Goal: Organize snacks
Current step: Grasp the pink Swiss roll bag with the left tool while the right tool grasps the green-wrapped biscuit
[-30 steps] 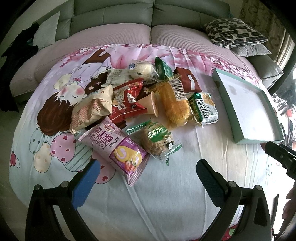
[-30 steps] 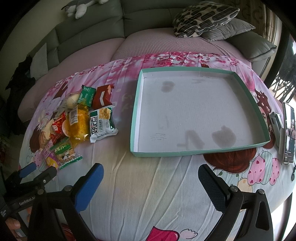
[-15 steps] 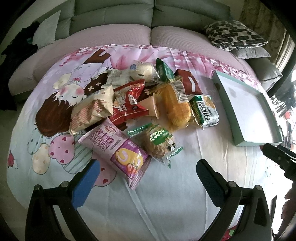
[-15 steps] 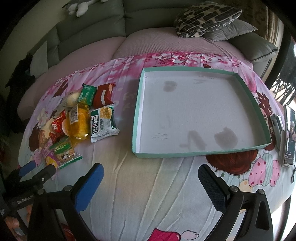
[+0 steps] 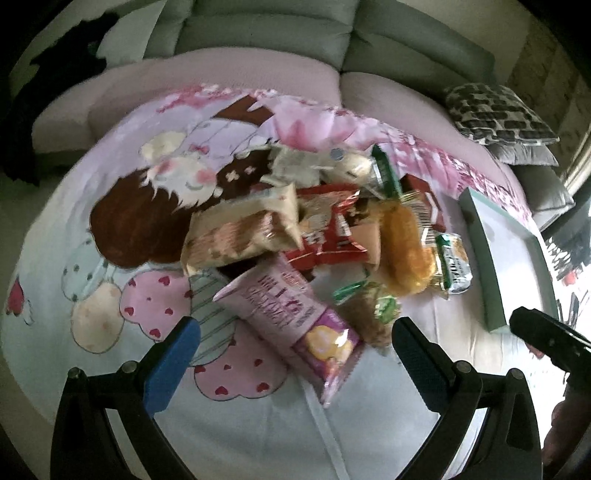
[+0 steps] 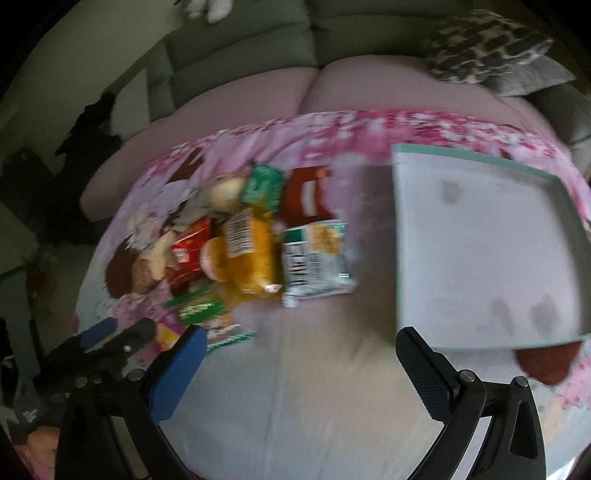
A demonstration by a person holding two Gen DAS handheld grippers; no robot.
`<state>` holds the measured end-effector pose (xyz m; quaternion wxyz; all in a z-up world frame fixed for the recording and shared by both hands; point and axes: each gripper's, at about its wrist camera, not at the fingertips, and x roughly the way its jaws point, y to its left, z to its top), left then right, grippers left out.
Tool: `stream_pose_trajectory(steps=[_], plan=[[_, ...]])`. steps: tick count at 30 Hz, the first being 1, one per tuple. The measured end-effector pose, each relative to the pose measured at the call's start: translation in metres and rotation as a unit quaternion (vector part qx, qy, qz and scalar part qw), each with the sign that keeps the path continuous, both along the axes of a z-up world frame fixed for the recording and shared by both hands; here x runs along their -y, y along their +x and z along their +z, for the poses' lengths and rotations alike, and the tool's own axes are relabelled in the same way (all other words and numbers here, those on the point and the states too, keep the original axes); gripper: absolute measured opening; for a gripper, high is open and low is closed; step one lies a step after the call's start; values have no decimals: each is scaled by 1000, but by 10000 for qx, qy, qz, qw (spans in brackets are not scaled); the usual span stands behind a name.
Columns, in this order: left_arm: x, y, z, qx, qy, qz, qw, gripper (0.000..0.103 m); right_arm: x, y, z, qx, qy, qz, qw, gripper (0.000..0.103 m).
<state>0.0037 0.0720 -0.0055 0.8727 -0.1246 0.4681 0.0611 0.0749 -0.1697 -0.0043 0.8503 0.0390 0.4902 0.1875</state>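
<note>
A pile of wrapped snacks lies on a cartoon-print sheet. In the left wrist view, my left gripper (image 5: 295,360) is open, just short of a pink cake packet (image 5: 291,314) whose near end lies between the fingertips. Behind it are a beige bag (image 5: 240,232), a red pack (image 5: 328,229), orange bread (image 5: 402,247) and a green cookie pack (image 5: 373,310). My right gripper (image 6: 299,373) is open and empty over bare sheet. Ahead of it lie a green-white packet (image 6: 314,258) and the empty teal-rimmed tray (image 6: 480,240). Both views are blurred.
The sheet covers a round bed, with a grey sofa back (image 5: 266,33) behind it and patterned cushions (image 5: 498,110) at the far right. In the left wrist view the tray (image 5: 517,258) stands right of the pile and the right gripper (image 5: 546,343) shows at the right edge.
My left gripper has moved in toward the pink packet. My right gripper has swung left, so the snacks now fill its middle and the tray sits at the right.
</note>
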Motion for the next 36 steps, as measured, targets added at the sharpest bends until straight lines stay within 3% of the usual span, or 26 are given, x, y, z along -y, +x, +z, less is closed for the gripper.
stream_pose_trajectory(steps=[12,20,36], plan=[[-26,15,-29,-333,-672,431,9962,103,-34,6,-29,-238,-60,434,9988,103],[-11,35,-48,-810,-310,447,9952,103,-38,7,-35,-285,-149,518,9981,103],[-55,12,-53,-945,-154,819,9920,103,-85,3,-44,-265,-301,1036,9938,103]])
